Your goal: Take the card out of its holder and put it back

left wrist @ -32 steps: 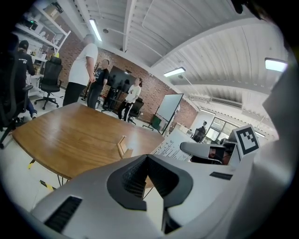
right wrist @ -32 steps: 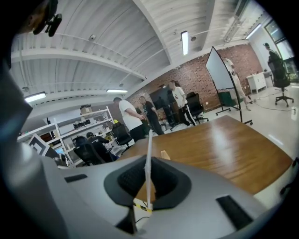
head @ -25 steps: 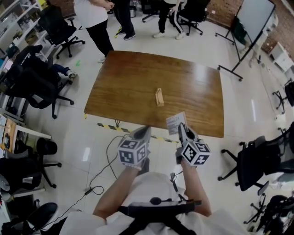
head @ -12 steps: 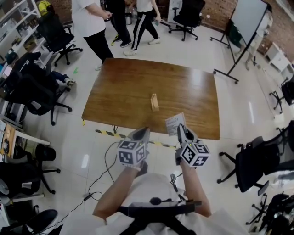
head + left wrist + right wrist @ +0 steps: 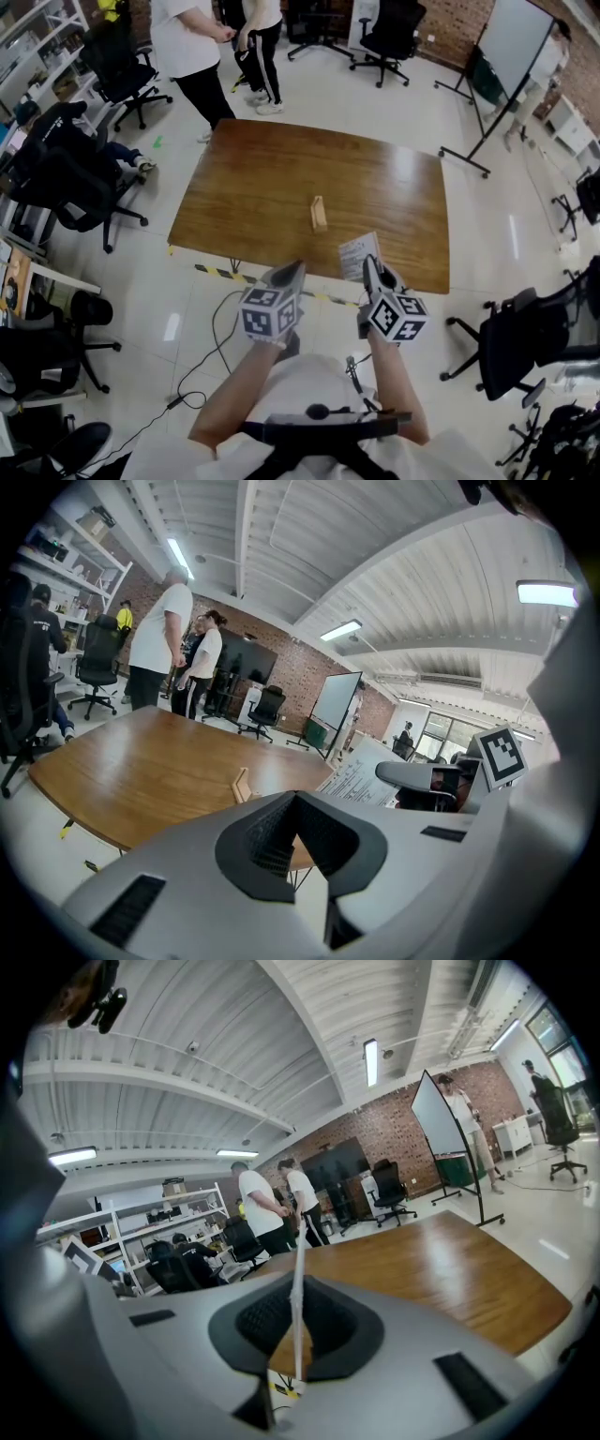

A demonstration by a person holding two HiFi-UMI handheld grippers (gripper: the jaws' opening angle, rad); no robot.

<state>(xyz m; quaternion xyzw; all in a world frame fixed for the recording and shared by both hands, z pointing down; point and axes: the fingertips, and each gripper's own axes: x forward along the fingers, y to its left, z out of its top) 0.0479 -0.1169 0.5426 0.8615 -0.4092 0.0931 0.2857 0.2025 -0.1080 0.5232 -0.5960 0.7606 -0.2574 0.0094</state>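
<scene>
A small wooden card holder (image 5: 319,213) stands empty near the middle of the brown table (image 5: 253,178); it also shows in the left gripper view (image 5: 242,786). My right gripper (image 5: 369,265) is shut on a white printed card (image 5: 358,254), held upright in the air over the table's near edge. In the right gripper view the card (image 5: 297,1302) stands edge-on between the pads. My left gripper (image 5: 292,271) hovers beside it, just short of the table, shut with nothing in it (image 5: 298,803). From there I see the card (image 5: 361,778) off to the right.
Two people (image 5: 192,42) stand at the table's far left corner. Office chairs (image 5: 70,169) crowd the left side and another chair (image 5: 525,328) sits at the right. A whiteboard on a stand (image 5: 511,56) is at the far right. Yellow-black tape (image 5: 220,272) marks the floor under the near edge.
Both grippers hold their pose, the card still gripped. The head view has shifted slightly, so the table sits a little lower. The people at the back have walked to the left.
</scene>
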